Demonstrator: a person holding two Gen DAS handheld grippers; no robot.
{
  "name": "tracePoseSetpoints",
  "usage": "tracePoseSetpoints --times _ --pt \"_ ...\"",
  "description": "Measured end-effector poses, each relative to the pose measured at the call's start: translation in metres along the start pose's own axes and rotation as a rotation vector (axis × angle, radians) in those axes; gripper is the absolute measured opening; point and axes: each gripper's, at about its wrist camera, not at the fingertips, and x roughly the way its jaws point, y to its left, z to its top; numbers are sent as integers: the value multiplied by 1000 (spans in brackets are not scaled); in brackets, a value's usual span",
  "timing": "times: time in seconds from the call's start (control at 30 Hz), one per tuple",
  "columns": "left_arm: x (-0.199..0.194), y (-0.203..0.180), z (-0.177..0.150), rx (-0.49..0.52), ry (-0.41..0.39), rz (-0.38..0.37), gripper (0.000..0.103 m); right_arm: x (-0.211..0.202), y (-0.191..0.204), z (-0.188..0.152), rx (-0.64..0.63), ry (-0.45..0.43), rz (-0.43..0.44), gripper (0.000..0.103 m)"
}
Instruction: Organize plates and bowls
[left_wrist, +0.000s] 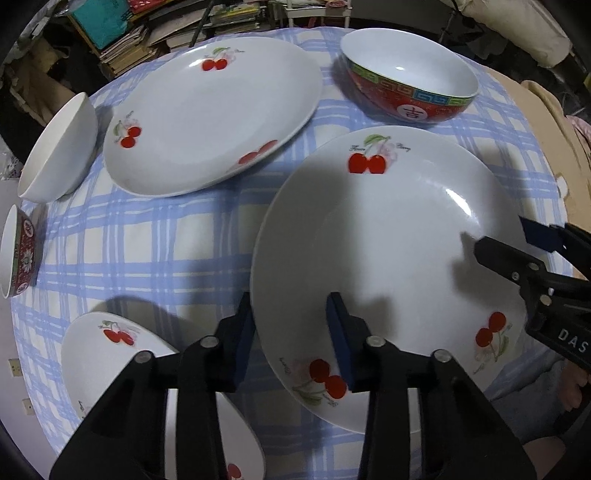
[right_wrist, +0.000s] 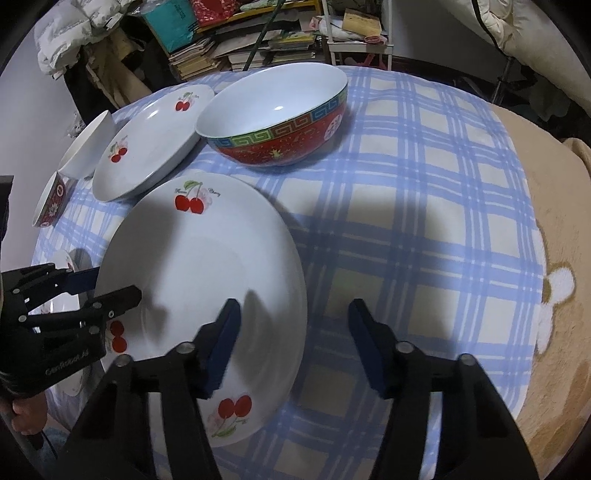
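The left tongs (left_wrist: 291, 332) stand open, jaws astride the left rim of the near cherry plate (left_wrist: 388, 266) without closing on it. The right tongs (right_wrist: 293, 343) are open too, straddling that plate's right rim, holding nothing. Judged from this, both are set to lift the plate from opposite edges, since a wide shallow plate is hard to raise by one rim.

Going left to right across the desk (left_wrist: 155, 240): a small patterned red bowl (left_wrist: 18, 254) sits at the far left edge, with a plain white bowl (left_wrist: 59, 151) just behind it. Next come a cherry plate at the near left (left_wrist: 107, 354), partly under the left tongs, and another cherry plate farther back (left_wrist: 210, 118). The large red bowl (left_wrist: 410, 77) stands at the back right, apart from the plates.

Open cloth lies to the right of the near plate, the roomiest path. The left side is crowded, with bowls close to the desk edge.
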Motion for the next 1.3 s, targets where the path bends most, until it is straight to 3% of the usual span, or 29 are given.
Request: tracePoseSetpoints --times 0.17,0.23,0.3,0.57,0.83,1.0,1.3 --pt "-1 6 -4 -42 -41 -14 28 -1 0 -1 11 1 23 53" --pt "-1 7 -5 -41 -47 -14 28 -1 -1 -2 17 7 40 30" --pt "-2 5 -5 -45 -51 -14 27 1 -2 -3 22 22 67 22" --pt "-7 33 -7 -98 -80 -90 23 0 -11 -2 89 58 119 19" --pt "-24 40 -13 -105 -95 -74 23 -12 -10 -2 135 57 162 14" --pt "-50 44 -14 -137 -126 -81 23 -29 4 4 125 31 171 14" --pt "-89 75 -36 -157 -173 -23 23 -56 40 12 85 -24 200 14"
